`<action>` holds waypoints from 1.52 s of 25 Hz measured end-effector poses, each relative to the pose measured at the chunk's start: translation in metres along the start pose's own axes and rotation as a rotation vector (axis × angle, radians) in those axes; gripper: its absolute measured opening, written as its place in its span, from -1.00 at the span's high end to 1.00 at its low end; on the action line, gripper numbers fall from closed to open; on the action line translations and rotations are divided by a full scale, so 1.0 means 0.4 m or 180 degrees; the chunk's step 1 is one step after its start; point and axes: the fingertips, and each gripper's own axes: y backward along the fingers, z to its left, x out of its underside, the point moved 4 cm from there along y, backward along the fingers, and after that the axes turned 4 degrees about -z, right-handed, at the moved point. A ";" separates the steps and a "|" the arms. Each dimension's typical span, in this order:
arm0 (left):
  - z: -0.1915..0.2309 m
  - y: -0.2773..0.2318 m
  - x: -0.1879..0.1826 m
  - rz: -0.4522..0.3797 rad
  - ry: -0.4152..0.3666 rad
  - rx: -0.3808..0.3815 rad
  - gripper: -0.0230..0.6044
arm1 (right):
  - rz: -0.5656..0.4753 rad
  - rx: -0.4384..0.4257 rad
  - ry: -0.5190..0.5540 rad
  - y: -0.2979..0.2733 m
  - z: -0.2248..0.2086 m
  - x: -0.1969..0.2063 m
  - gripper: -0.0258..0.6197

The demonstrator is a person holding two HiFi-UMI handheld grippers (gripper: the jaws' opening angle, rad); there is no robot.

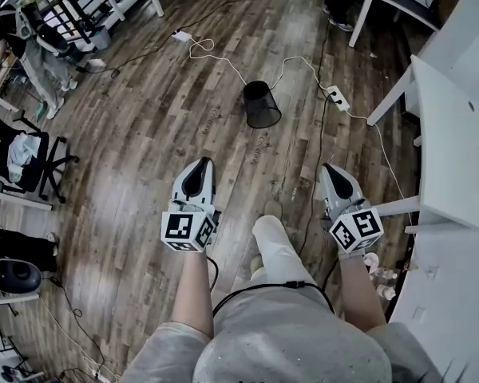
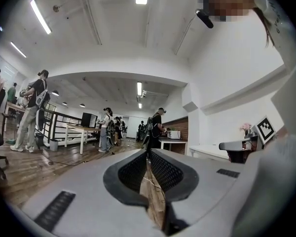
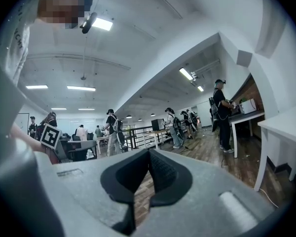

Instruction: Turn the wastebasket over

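The black mesh wastebasket (image 1: pixel 262 105) sits on the wooden floor (image 1: pixel 144 134), well ahead of the person and roughly between the lines of the two grippers. Its narrower end lies toward the top of the head view and its wider end nearer the person. It looks to be standing mouth down, though the steep angle makes that hard to be sure of. A white cable (image 1: pixel 215 54) loops over the boards near its far side and runs to a white power strip (image 1: pixel 338 97) off to its right.

The left gripper (image 1: pixel 200 166) is held out level in front of the person's left forearm, its marker cube (image 1: pixel 188 230) facing up at the camera. Its jaws are together with nothing between them; in the left gripper view only a thin slit of floorboards shows between the ribbed black pads (image 2: pixel 138 169). The right gripper (image 1: pixel 330 170) is held the same way on the other side, jaws likewise closed and empty, its pads (image 3: pixel 160 174) meeting at the tips. Both grippers are well apart from the wastebasket.

The person's leg (image 1: pixel 275 246) reaches forward between the two grippers. A white table (image 1: pixel 455 118) fills the right edge of the head view, with the right gripper near one of its legs. A black office chair (image 1: pixel 28 158) stands at the left. In both gripper views, people (image 2: pixel 34 107) stand about in the room beyond
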 end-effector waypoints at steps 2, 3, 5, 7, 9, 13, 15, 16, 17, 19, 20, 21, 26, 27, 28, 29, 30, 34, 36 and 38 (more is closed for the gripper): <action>0.014 -0.036 0.008 0.0033 -0.0005 -0.0001 0.84 | 0.0024 -0.0011 -0.0024 -0.034 -0.025 0.009 0.92; 0.022 -0.054 0.012 0.0052 -0.0004 0.0009 0.85 | 0.0032 -0.0009 -0.0041 -0.054 -0.035 0.012 0.92; 0.039 -0.097 0.020 0.0086 0.0012 0.0023 0.85 | 0.0052 -0.0010 -0.0058 -0.099 -0.057 0.014 0.92; 0.053 -0.142 0.031 0.0122 0.0025 0.0014 0.85 | 0.0095 -0.0026 -0.0067 -0.144 -0.082 0.018 0.92; 0.072 -0.184 0.040 0.0166 0.0028 0.0012 0.85 | 0.0143 -0.0025 -0.0078 -0.186 -0.106 0.024 0.92; 0.112 -0.268 0.067 0.0231 0.0116 -0.0030 0.85 | 0.0222 0.0009 -0.0119 -0.261 -0.163 0.039 0.83; 0.124 -0.305 0.085 0.0289 0.0137 -0.0045 0.84 | 0.0268 0.0024 -0.0168 -0.289 -0.191 0.053 0.79; 0.130 -0.324 0.092 0.0315 0.0149 -0.0045 0.84 | 0.0289 0.0032 -0.0192 -0.303 -0.205 0.059 0.75; 0.137 -0.342 0.099 0.0340 0.0166 -0.0048 0.84 | 0.0308 0.0039 -0.0214 -0.318 -0.219 0.064 0.73; 0.153 -0.377 0.111 0.0394 0.0194 -0.0080 0.83 | 0.0340 0.0056 -0.0247 -0.348 -0.247 0.071 0.72; 0.162 -0.392 0.118 0.0424 0.0201 -0.0102 0.83 | 0.0352 0.0063 -0.0263 -0.363 -0.261 0.074 0.72; 0.170 -0.407 0.123 0.0451 0.0205 -0.0122 0.83 | 0.0361 0.0069 -0.0282 -0.378 -0.275 0.077 0.71; 0.198 -0.488 0.147 0.0578 0.0233 -0.0187 0.78 | 0.0410 0.0083 -0.0383 -0.451 -0.346 0.090 0.70; 0.203 -0.503 0.152 0.0605 0.0236 -0.0200 0.77 | 0.0427 0.0082 -0.0399 -0.465 -0.359 0.095 0.70; 0.210 -0.517 0.157 0.0634 0.0238 -0.0209 0.76 | 0.0443 0.0081 -0.0415 -0.479 -0.371 0.100 0.68; 0.216 -0.531 0.162 0.0662 0.0238 -0.0215 0.75 | 0.0457 0.0081 -0.0431 -0.491 -0.383 0.106 0.68; 0.221 -0.546 0.167 0.0685 0.0236 -0.0222 0.74 | 0.0469 0.0082 -0.0443 -0.502 -0.396 0.111 0.68; 0.233 -0.603 0.186 0.0733 0.0234 -0.0257 0.73 | 0.0523 0.0078 -0.0469 -0.536 -0.448 0.128 0.67; 0.237 -0.627 0.196 0.0739 0.0241 -0.0261 0.72 | 0.0546 0.0078 -0.0476 -0.552 -0.471 0.134 0.66; 0.237 -0.646 0.211 0.0753 0.0265 -0.0253 0.71 | 0.0569 0.0084 -0.0480 -0.562 -0.488 0.142 0.65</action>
